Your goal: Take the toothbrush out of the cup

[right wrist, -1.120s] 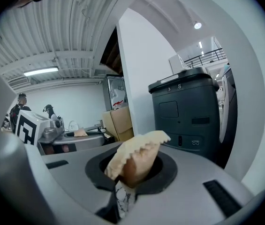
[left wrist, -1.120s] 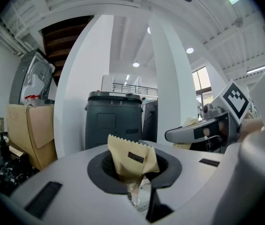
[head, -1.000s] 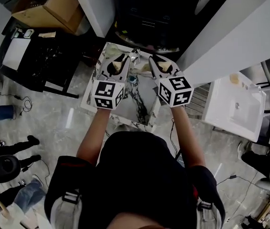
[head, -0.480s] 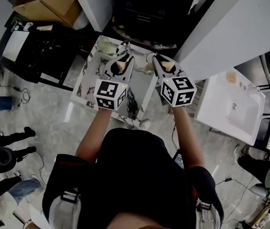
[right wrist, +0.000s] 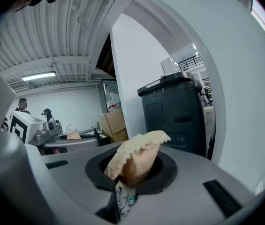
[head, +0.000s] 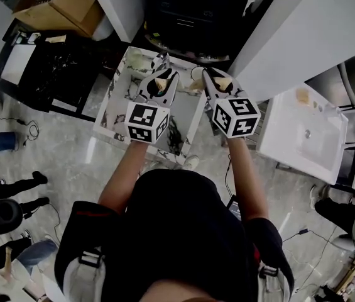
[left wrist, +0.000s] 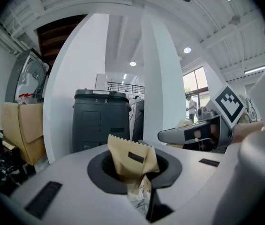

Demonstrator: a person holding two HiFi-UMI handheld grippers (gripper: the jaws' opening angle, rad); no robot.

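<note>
Grey left gripper [head: 161, 84], right gripper [head: 222, 82], jaws together

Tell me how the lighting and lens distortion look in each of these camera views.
Head view: dim, underexposed, the person's black shirt nearly featureless, yet sharp. Left gripper view: heavy fisheye bending, black corners, ceiling light glaring. Right gripper view: same fisheye curve and vignette, white pillar bright.

Counter [head: 119, 92]: glossy white marble, dark veining.
Floor [head: 70, 162]: polished grey stone.
Box [left wrist: 23, 130]: matt brown cardboard.
Bin [left wrist: 99, 121]: dark matt plastic.
Left claw [left wrist: 130, 153]: smooth grey plastic shell, with matt tan pads that have toothed edges.
</note>
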